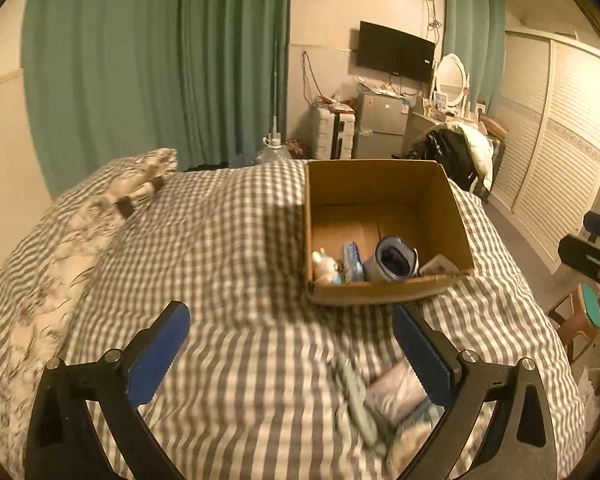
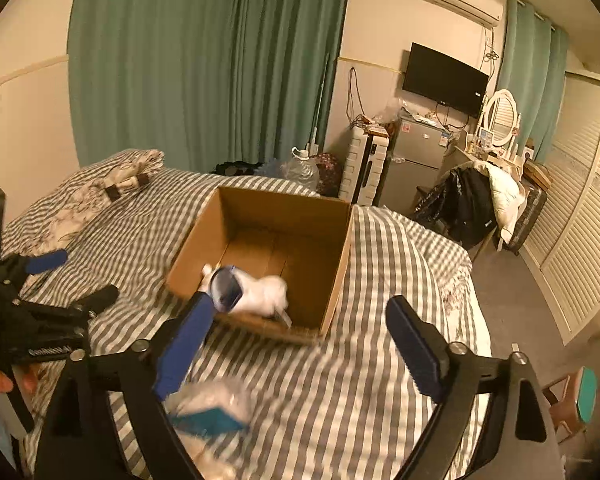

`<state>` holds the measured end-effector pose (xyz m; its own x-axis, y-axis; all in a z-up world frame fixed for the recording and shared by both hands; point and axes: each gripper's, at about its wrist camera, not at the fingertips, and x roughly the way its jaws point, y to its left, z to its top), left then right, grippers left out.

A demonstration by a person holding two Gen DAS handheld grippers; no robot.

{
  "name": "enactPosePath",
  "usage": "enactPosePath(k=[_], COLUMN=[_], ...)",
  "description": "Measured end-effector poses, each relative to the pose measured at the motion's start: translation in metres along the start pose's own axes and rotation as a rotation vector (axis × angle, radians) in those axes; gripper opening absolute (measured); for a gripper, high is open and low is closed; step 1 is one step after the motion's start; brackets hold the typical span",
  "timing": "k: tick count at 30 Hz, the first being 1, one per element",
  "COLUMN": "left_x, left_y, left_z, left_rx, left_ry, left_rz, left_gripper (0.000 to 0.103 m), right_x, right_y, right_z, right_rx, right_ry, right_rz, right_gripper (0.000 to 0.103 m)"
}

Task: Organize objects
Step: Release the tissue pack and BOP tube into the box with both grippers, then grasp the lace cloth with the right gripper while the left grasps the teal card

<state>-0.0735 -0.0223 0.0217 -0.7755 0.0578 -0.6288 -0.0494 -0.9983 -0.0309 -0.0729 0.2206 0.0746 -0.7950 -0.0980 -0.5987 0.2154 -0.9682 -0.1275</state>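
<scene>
An open cardboard box [image 1: 384, 196] stands on the checked bed. Inside it lie a rolled white and navy item [image 1: 396, 262], a blue packet [image 1: 352, 258], a small white toy [image 1: 324, 268] and a card. The box also shows in the right wrist view [image 2: 284, 216] with the white and navy item [image 2: 246, 290] in it. My left gripper [image 1: 290, 344] is open and empty above the bedspread, short of the box. My right gripper [image 2: 300, 340] is open and empty in front of the box. A clear plastic packet with a blue label [image 2: 210, 410] and a grey remote-like object [image 1: 356, 400] lie on the bed near me.
The bed [image 1: 228, 240] has a pillow [image 1: 112, 196] at the far left. Beyond it are green curtains [image 1: 160, 60], a small fridge [image 1: 380, 124], a chair with clothes [image 1: 456, 152], a stool [image 1: 584, 320] and slatted wardrobe doors [image 1: 556, 152] at right. The left gripper shows in the right wrist view [image 2: 64, 280].
</scene>
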Motion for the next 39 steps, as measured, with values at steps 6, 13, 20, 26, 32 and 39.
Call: enactPosePath(k=[6, 13, 20, 26, 32, 39], left_x=[-0.037, -0.03, -0.009, -0.005, -0.009, -0.01], left_y=[0.009, 0.013, 0.019, 0.021, 0.019, 0.001], left_z=[-0.04, -0.085, -0.099, -0.104, -0.103, -0.101], left_rx=[-0.054, -0.088, -0.094, -0.099, -0.111, -0.084], left_ry=[-0.025, 0.019, 0.055, 0.069, 0.074, 0.082], left_rz=[0.022, 0.051, 0.077, 0.081, 0.078, 0.066], left_gripper=[0.103, 0.103, 0.103, 0.103, 0.103, 0.103], right_x=[-0.034, 0.003, 0.049, 0.07, 0.064, 0.019], right_y=[0.026, 0.065, 0.081, 0.099, 0.109, 0.09], right_z=[-0.033, -0.098, -0.143, -0.158, -0.163, -0.138], right_rx=[-0.03, -0.073, -0.085, -0.126, -0.175, -0.144], right_ry=[-0.005, 0.164, 0.326, 0.401, 0.4, 0.265], right_rz=[-0.006, 0.021, 0.072, 0.14, 0.152, 0.167], right_gripper=[0.099, 0.099, 0.099, 0.067, 0.017, 0.015])
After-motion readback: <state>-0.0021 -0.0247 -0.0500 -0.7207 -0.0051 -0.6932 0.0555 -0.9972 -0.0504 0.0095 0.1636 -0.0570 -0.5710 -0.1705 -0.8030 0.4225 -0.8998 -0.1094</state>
